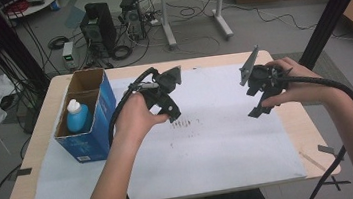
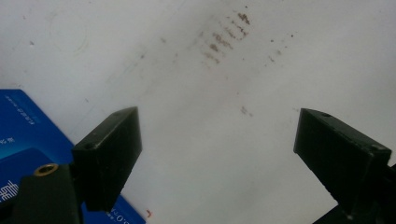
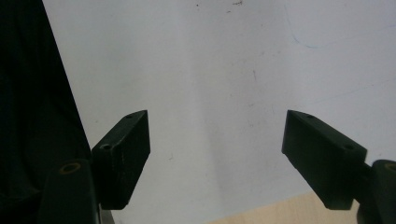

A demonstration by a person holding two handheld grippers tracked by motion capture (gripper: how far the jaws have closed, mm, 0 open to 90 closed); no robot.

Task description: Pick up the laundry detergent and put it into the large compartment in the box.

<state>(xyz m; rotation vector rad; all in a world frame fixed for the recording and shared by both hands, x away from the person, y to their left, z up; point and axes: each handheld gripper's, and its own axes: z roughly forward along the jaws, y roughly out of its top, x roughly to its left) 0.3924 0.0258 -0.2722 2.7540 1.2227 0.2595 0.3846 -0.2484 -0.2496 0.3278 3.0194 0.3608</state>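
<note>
Over the white sheet covering the table, the person is holding both grippers above the surface, neither one carrying anything. The left gripper is hovering just right of the blue carton, at about nine o'clock on the table, and its jaws are standing spread wide. The right gripper is hanging at about two o'clock, well apart from the carton, its jaws likewise spread over bare sheet.

Inside the carton's near compartment a blue bottle with a white cap is standing upright; the far compartment is looking empty.

As I judge it, the bottle is sitting deep between cardboard walls, so a jaw coming in at a slant could be catching the carton's rim and dragging or tipping the whole box.

From the left gripper view, brown smudges on the sheet are showing clearly, plus a corner of the carton by the left jaw. From the right gripper view, the table's wooden edge is peeking in below the sheet.
</note>
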